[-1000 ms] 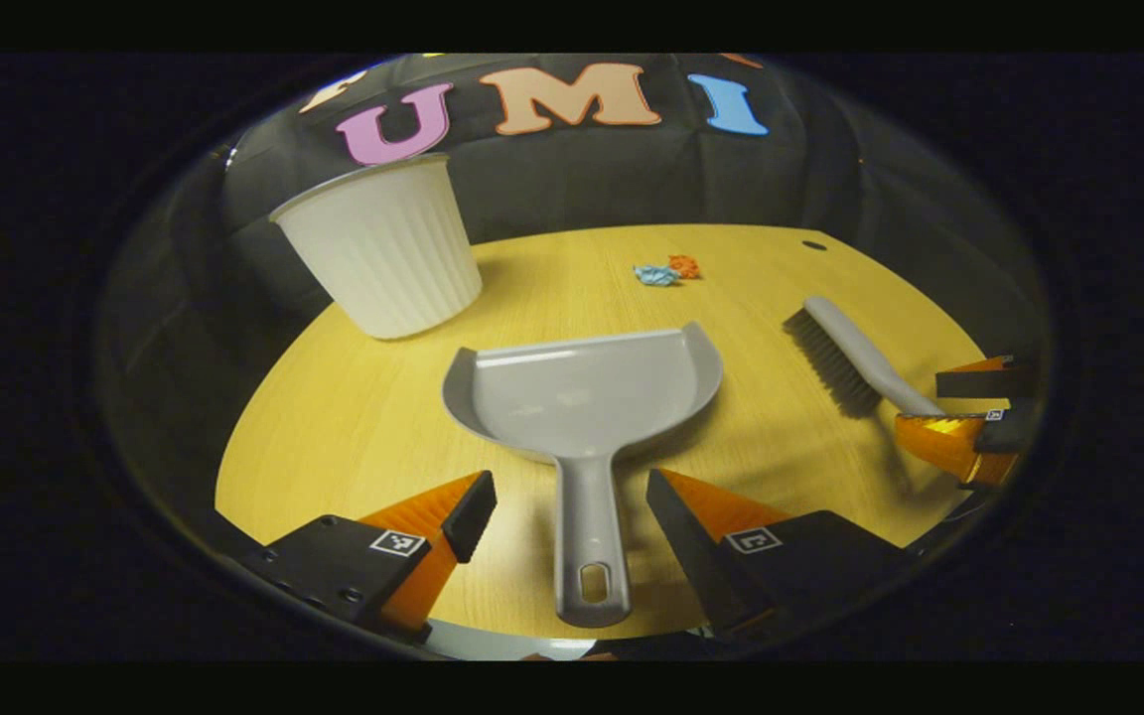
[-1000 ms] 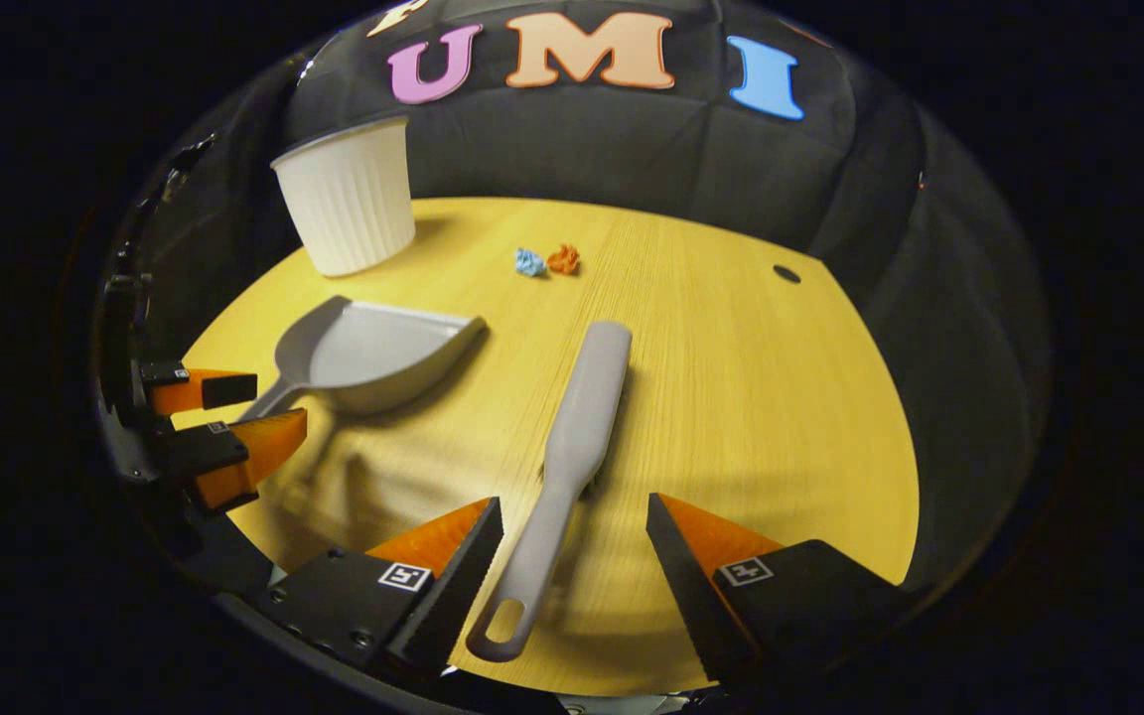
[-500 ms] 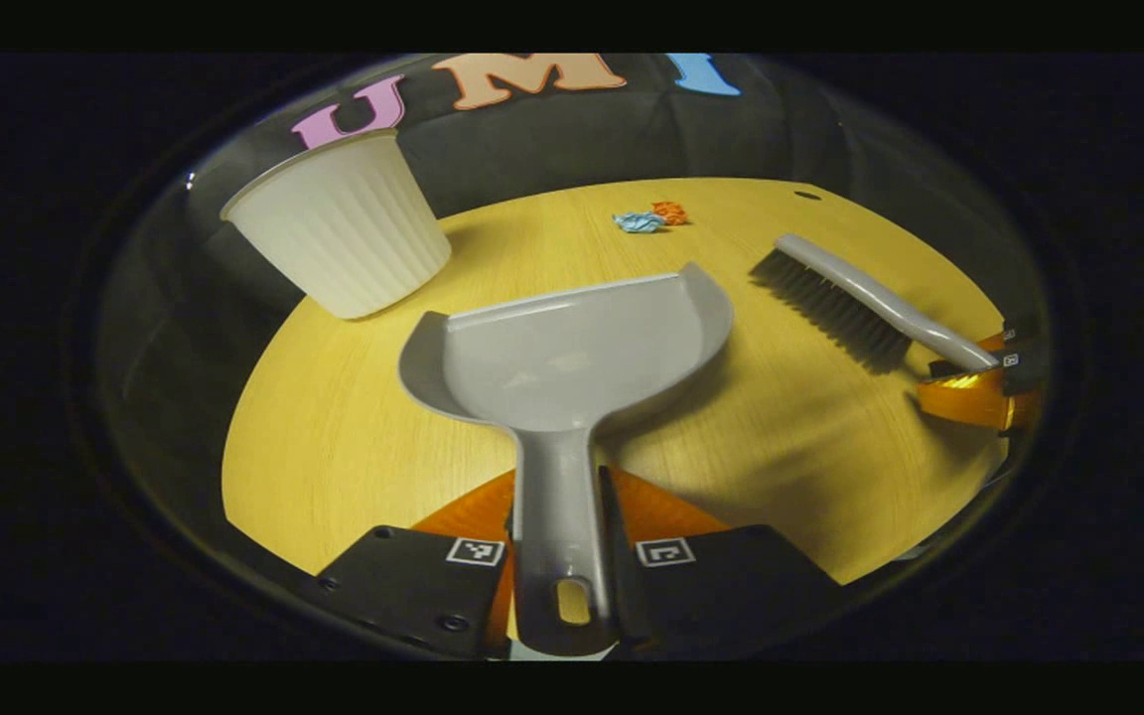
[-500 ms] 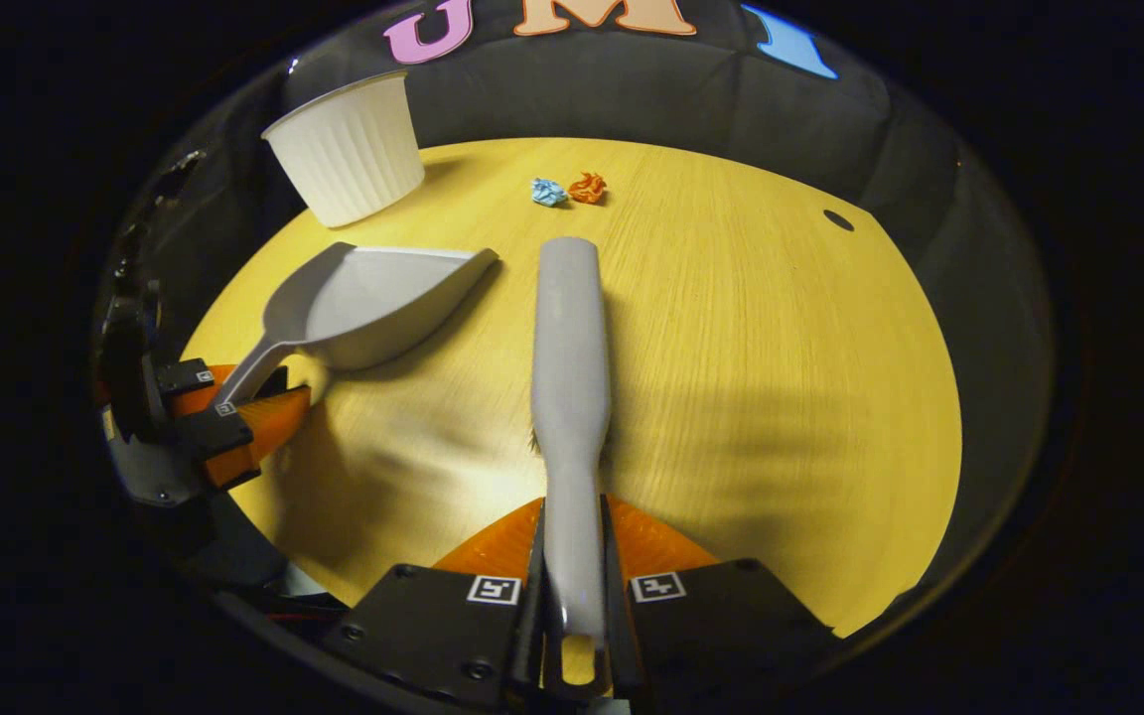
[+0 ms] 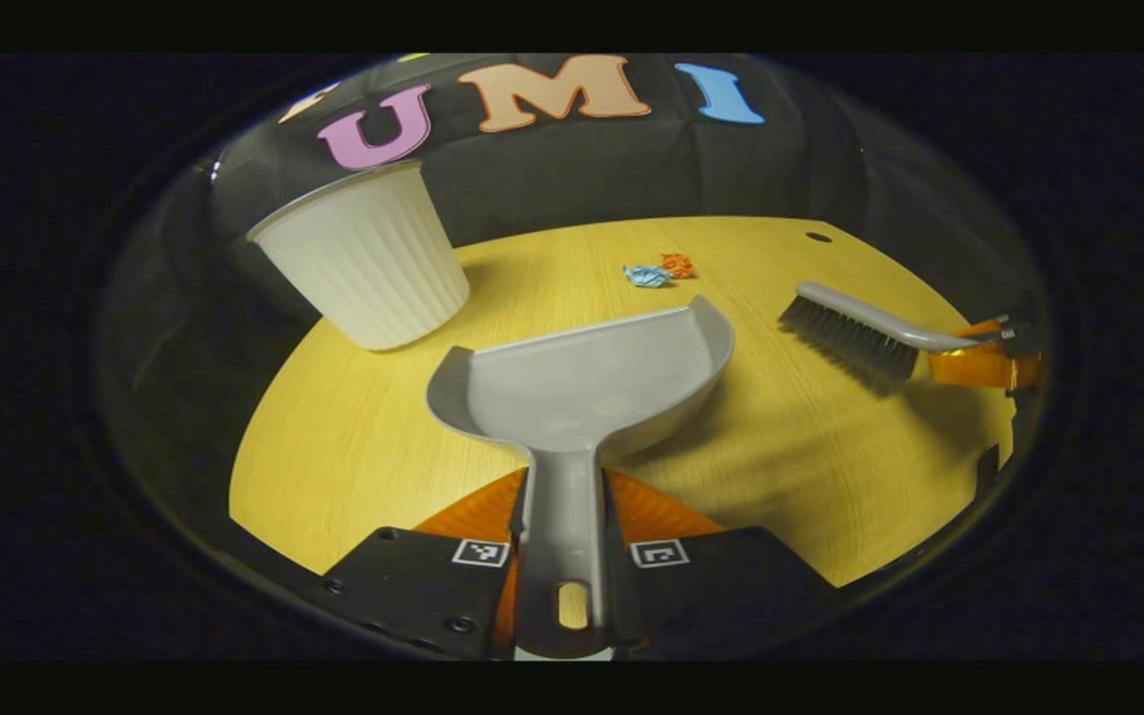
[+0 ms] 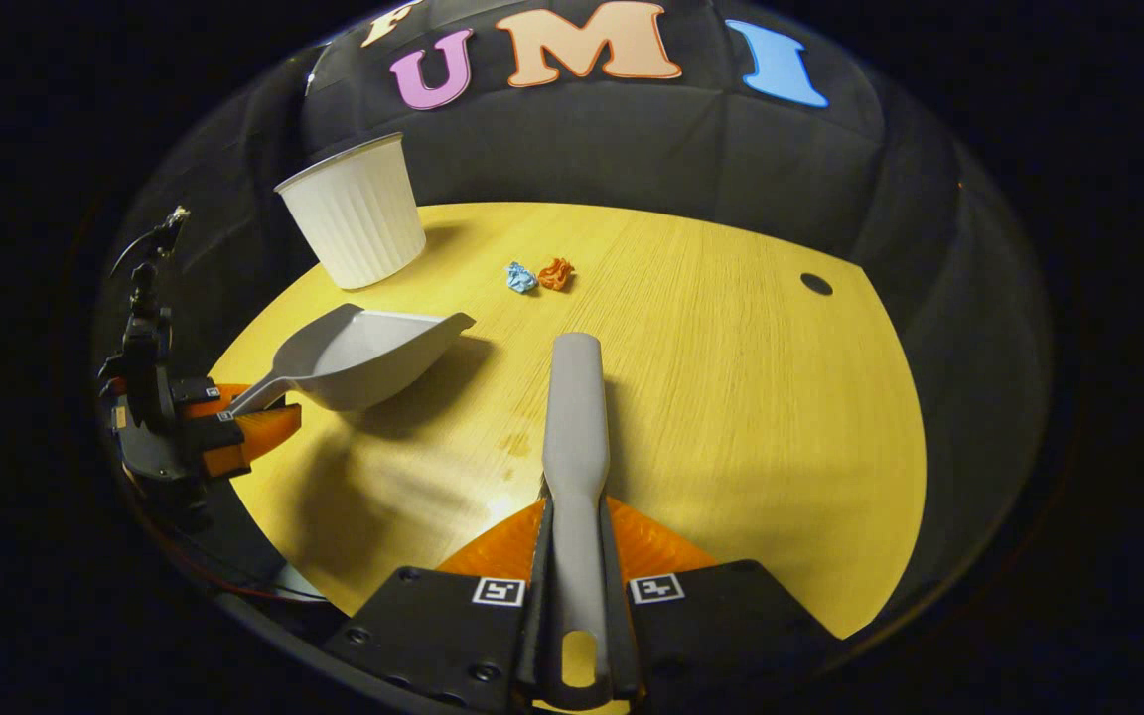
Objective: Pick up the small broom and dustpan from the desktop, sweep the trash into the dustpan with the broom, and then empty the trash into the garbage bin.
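My left gripper (image 5: 564,506) is shut on the handle of the grey dustpan (image 5: 587,382), whose pan hangs just above the wooden desktop (image 5: 383,447). My right gripper (image 6: 577,526) is shut on the handle of the grey broom (image 6: 575,417), which points ahead over the desk. Two crumpled scraps of trash, one blue (image 5: 645,276) and one orange (image 5: 677,265), lie together farther back on the desk. In the right gripper view the blue scrap (image 6: 520,278) and orange scrap (image 6: 556,273) lie ahead of the broom's tip. The broom (image 5: 865,333) shows bristles down in the left gripper view.
A white ribbed garbage bin (image 5: 368,258) stands at the desk's back left; the same bin (image 6: 356,214) shows in the right gripper view. A small dark hole (image 6: 815,284) sits near the desk's far right edge. The desk's curved front edge runs close below both grippers.
Both grippers went from open around the handles to shut on them. Since then they have lifted the dustpan and the broom off the desk, and both views have tilted up a little.
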{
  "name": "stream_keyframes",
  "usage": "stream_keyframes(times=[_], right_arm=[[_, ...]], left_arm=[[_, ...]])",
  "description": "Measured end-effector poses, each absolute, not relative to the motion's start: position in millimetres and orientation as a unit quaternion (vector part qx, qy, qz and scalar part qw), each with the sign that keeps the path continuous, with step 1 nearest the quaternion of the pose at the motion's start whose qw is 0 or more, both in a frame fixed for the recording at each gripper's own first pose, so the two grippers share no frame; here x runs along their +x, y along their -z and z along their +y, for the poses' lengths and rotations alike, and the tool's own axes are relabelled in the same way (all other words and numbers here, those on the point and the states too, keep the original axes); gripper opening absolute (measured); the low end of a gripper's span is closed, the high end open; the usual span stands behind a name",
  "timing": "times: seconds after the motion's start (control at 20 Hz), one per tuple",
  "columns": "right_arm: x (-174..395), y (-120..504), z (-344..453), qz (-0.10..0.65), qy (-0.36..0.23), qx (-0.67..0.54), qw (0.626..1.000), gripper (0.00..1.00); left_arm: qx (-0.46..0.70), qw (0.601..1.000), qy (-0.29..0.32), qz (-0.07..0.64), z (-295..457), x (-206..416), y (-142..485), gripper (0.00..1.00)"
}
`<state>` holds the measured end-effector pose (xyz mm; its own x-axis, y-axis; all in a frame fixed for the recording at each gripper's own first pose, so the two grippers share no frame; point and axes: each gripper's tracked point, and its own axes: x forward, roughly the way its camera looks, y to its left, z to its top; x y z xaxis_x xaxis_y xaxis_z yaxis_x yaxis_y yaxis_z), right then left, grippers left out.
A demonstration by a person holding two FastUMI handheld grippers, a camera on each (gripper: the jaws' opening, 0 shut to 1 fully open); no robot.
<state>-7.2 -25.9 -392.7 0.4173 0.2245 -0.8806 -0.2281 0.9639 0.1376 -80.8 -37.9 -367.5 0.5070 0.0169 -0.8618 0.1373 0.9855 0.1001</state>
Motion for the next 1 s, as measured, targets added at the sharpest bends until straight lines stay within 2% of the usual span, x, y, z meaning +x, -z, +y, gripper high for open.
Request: stream_keyframes(times=[0.05, 0.1, 0.3, 0.65, 0.7, 0.8, 1.0], right_arm=[[6, 386, -30, 0.513, -0.137, -0.007, 0.847, 0.19], [20, 378, -33, 0.503, -0.14, -0.012, 0.853, 0.23], [88, 362, -45, 0.468, -0.133, -0.034, 0.873, 0.23], [192, 414, -47, 0.486, -0.115, -0.077, 0.863, 0.22], [199, 425, -45, 0.495, -0.121, -0.087, 0.856, 0.19], [214, 445, -39, 0.506, -0.152, -0.125, 0.839, 0.22], [237, 458, 2, 0.507, -0.254, -0.171, 0.806, 0.23]], left_arm=[[0.086, 0.866, 0.038, 0.491, -40, -74, 364, 0.3], [0.091, 0.866, 0.042, 0.49, -44, -70, 363, 0.31], [0.122, 0.865, 0.074, 0.481, -53, -39, 372, 0.31], [0.174, 0.855, 0.165, 0.46, -63, 4, 384, 0.29], [0.187, 0.853, 0.178, 0.454, -64, 9, 388, 0.29], [0.204, 0.847, 0.198, 0.449, -66, 14, 393, 0.29], [0.218, 0.844, 0.214, 0.44, -65, 21, 400, 0.3]])
